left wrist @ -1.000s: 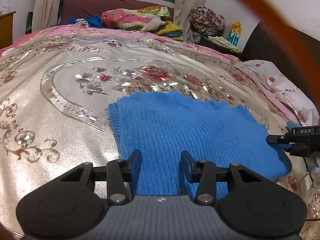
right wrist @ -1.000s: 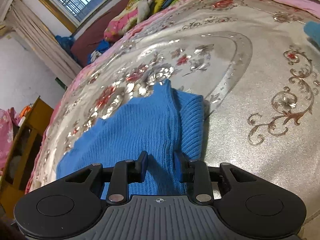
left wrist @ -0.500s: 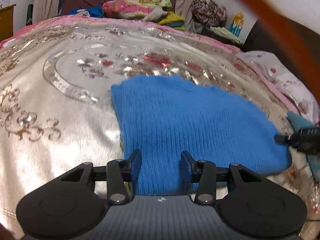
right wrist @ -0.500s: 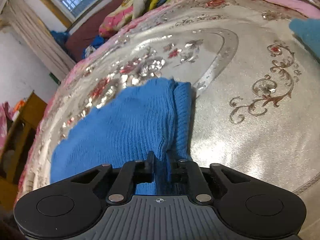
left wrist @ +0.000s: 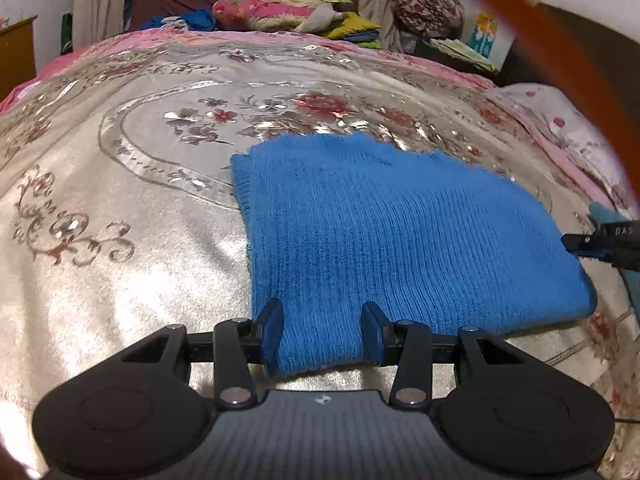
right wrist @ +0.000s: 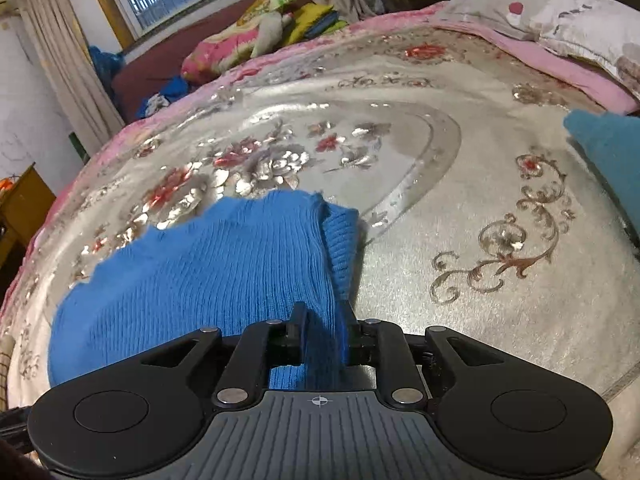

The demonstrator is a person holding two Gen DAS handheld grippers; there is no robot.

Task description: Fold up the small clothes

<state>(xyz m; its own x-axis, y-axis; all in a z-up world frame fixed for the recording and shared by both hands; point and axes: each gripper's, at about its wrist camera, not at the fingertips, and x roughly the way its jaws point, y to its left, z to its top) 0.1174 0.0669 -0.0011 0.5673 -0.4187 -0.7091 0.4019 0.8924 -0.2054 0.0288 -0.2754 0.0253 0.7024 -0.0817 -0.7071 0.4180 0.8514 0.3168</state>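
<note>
A blue knitted garment [left wrist: 392,232] lies folded on the shiny floral bedspread [left wrist: 120,240]. My left gripper [left wrist: 322,320] is open, its two fingers on either side of the garment's near edge. My right gripper [right wrist: 322,316] is shut on the garment's [right wrist: 208,272] near corner, beside its ribbed hem [right wrist: 340,240]. The right gripper's tip also shows at the right edge of the left wrist view [left wrist: 592,242], at the garment's far right corner.
A teal cloth [right wrist: 608,152] lies on the bed to the right. Pillows and piled clothes [left wrist: 280,8] sit past the far side of the bed. A pink-dotted pillow [right wrist: 560,12] lies at the right. A wooden cabinet [right wrist: 24,208] stands left.
My right gripper has closed on the garment's corner. My left gripper has moved forward so the garment's edge lies between its open fingers.
</note>
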